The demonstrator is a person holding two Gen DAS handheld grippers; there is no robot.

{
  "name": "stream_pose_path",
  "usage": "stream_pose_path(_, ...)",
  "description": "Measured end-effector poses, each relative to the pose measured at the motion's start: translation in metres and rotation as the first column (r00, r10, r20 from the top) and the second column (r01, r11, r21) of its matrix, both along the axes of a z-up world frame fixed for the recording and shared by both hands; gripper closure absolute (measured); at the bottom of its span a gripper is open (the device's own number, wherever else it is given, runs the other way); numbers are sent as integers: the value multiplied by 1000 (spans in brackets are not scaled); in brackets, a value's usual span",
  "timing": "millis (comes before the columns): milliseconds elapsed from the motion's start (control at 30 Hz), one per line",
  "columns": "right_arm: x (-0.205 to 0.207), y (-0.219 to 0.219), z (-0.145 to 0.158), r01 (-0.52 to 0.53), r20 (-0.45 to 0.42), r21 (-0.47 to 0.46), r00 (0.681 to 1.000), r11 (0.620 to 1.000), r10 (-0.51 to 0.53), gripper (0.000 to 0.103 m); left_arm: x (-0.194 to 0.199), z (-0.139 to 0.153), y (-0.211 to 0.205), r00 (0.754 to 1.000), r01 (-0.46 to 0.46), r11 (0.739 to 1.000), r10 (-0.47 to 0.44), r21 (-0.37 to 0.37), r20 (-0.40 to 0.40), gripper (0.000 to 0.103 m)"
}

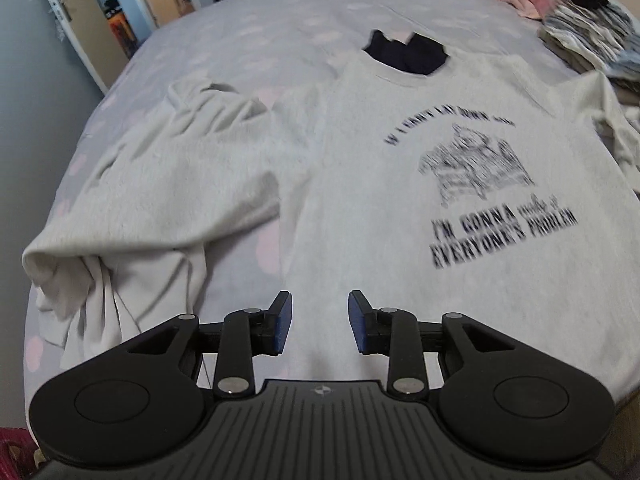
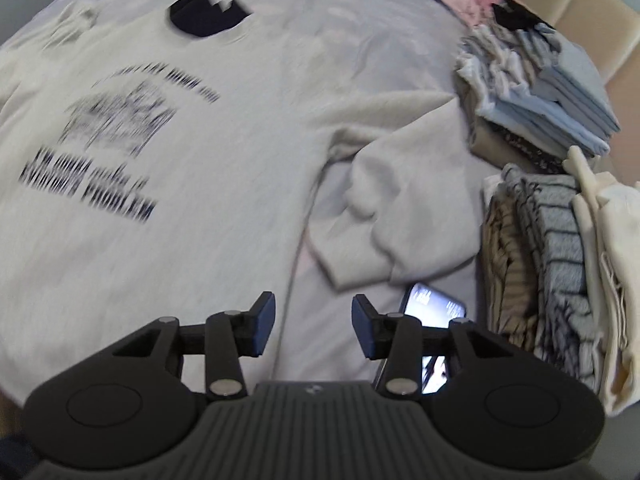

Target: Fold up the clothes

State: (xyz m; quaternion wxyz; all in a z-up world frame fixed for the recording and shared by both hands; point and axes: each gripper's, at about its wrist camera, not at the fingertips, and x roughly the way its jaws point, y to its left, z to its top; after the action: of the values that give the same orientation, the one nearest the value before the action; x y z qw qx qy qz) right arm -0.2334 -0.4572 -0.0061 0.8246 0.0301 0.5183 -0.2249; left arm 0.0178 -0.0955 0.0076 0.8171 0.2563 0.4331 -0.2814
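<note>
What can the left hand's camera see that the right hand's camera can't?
Only the left wrist view shows the sweatshirt's bunched left sleeve and a door beyond the bed. Only the right wrist view shows a lit phone on the bed, a second pile of folded clothes, and the right gripper, open. Both show the white printed sweatshirt lying flat, print up, and a dark garment by its collar.

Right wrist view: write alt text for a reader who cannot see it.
A pale grey printed sweatshirt lies front-up on a bed, one sleeve bent. The right gripper hovers above its hem, jaws open, with a lit phone and stacks of folded clothes alongside.
</note>
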Motion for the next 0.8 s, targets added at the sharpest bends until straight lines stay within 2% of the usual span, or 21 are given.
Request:
stream_pose_path(133, 17, -23, -3, 57, 31, 12, 998, 998, -57, 57, 28, -4, 2, 999, -50, 997, 50, -50, 1, 74)
stream_pose_path(200, 24, -30, -9, 63, 50, 47, 997, 997, -65, 57, 42, -6, 5, 997, -80, 993, 81, -81, 0, 74)
stream_pose_path(333, 36, -35, -25, 78, 37, 79, 996, 994, -81, 57, 68, -12, 9, 988, -154, 986, 155, -61, 24, 74)
stream_pose_path(467, 47, -39, -36, 93, 7, 86, 996, 992, -94, 57, 94, -18, 25, 963, -270, 958, 271, -97, -6, 74)
stream_pose_path(567, 50, -45, -44, 107, -4, 97, 994, 989, -107, 57, 104, -27, 29, 948, -317, 944, 315, -95, -39, 74)
stream_pose_path(667, 54, -52, -51, 121, -15, 108, 993, 987, -120, 57, 103, -34, 22, 953, -303, 950, 300, -80, -42, 74)
stream_pose_path(800, 59, -60, -61, 140, -30, 123, 990, 982, -138, 56, 89, -37, 1, 974, -225, 972, 223, -67, -29, 74)
